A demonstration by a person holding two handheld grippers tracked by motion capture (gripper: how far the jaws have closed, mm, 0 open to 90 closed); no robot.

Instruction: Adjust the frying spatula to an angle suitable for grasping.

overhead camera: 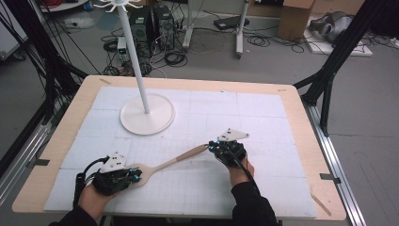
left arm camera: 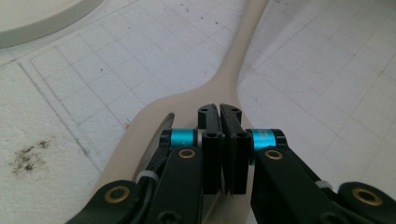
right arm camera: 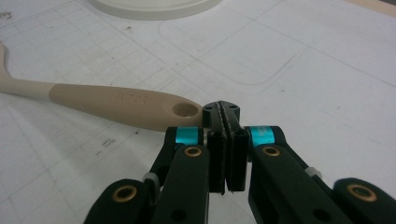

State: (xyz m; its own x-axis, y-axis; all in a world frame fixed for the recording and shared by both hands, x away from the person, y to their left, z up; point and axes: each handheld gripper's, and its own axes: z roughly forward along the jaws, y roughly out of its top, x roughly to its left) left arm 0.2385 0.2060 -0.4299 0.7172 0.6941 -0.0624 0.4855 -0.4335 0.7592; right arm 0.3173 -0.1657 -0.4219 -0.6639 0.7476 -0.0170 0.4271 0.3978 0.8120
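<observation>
A long beige spatula of wood or hard plastic, with a flat broad blade and a darker tan handle [overhead camera: 164, 165], lies flat on the white gridded foam mat [overhead camera: 263, 113] that covers the pale wooden table [overhead camera: 301, 122]. It lies diagonally in the near half of the mat, between the two hands, with the blade toward the person's left and the handle end toward the right. Farther back on the left stands a white hanger stand with a thin pole and a round flat base [overhead camera: 147, 115], well apart from the spatula.

The left gripper [left arm camera: 220, 109] hangs just over the blade, and its two black jaws are pressed together with nothing between them. The right gripper [right arm camera: 222, 106] is just beside the handle end, where a round hanging hole [right arm camera: 185, 109] goes through; its jaws are also closed on nothing.

I judge the spatula to be light and stiff, so it will not bend when lifted by one end. Its surface looks smooth and the handle is rounded, so it may slip or roll in the jaws. The best place to hold seems the tan handle near the hole, across its narrow width. The blade lies flat on the mat, so it is hard to pinch
</observation>
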